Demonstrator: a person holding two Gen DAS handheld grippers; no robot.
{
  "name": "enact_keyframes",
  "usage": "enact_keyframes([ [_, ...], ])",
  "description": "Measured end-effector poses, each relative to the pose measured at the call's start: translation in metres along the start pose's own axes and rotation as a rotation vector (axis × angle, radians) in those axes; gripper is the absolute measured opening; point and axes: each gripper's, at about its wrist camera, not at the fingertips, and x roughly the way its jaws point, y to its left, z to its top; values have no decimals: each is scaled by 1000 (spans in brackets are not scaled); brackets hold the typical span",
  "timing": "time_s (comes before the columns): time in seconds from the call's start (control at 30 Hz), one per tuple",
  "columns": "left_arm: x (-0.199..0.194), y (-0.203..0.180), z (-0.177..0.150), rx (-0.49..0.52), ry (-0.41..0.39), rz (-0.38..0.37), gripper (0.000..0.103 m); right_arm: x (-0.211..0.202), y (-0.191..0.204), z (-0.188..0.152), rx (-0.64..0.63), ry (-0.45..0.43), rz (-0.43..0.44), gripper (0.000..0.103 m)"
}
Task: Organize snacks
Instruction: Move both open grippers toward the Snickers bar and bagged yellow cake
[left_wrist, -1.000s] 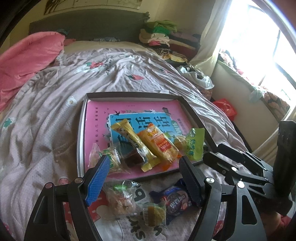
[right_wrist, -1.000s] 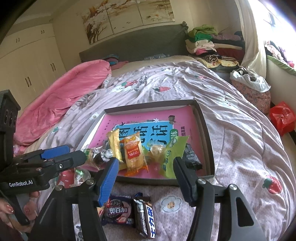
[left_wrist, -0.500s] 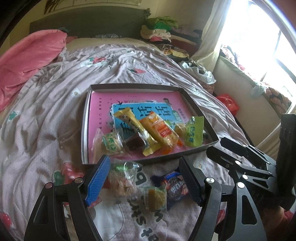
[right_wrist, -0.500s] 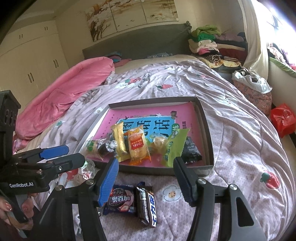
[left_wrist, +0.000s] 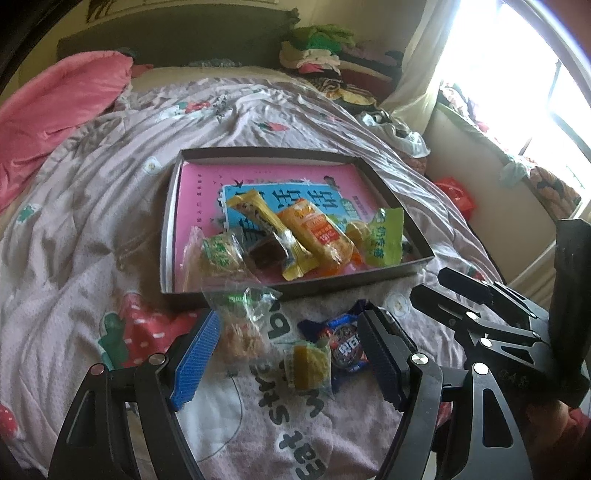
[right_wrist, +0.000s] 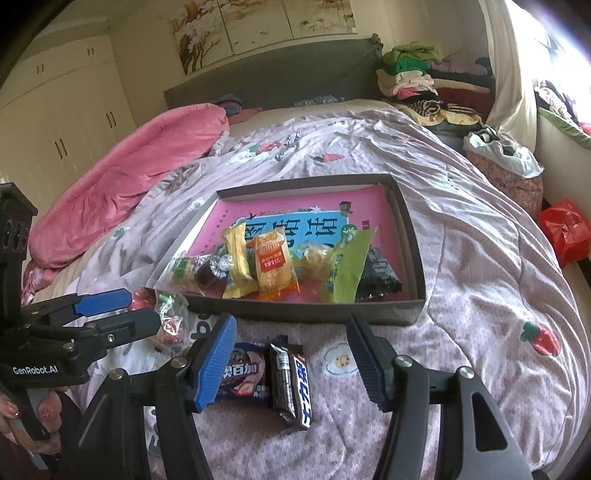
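Left wrist view: the left gripper (left_wrist: 291, 354) hangs wide, gripping nothing, over the quilt (left_wrist: 92, 236). Between its fingers lie a clear snack bag (left_wrist: 240, 328), a yellow cake (left_wrist: 308, 363) and a blue biscuit pack (left_wrist: 343, 339). The tray (left_wrist: 168, 236) of snacks sits just beyond.

Right wrist view: the right gripper (right_wrist: 291, 358) stands half spread and empty, a dark chocolate bar (right_wrist: 290, 384) and the biscuit pack (right_wrist: 242, 376) lying between its fingers, with the tray (right_wrist: 306, 314) just ahead.

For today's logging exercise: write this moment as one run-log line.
left gripper: open over loose snacks | right gripper: open over chocolate bar | box: partly filled
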Motion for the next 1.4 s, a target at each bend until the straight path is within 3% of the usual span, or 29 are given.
enact_keyframes([
  [0.13, 1, -3, -5, 6, 13, -2, 78, 0, 0, -5, -4, 11, 1, 66],
  [1.4, 29, 0, -34, -15, 142, -36, 78, 18, 7, -34, -63, 128, -47, 66],
])
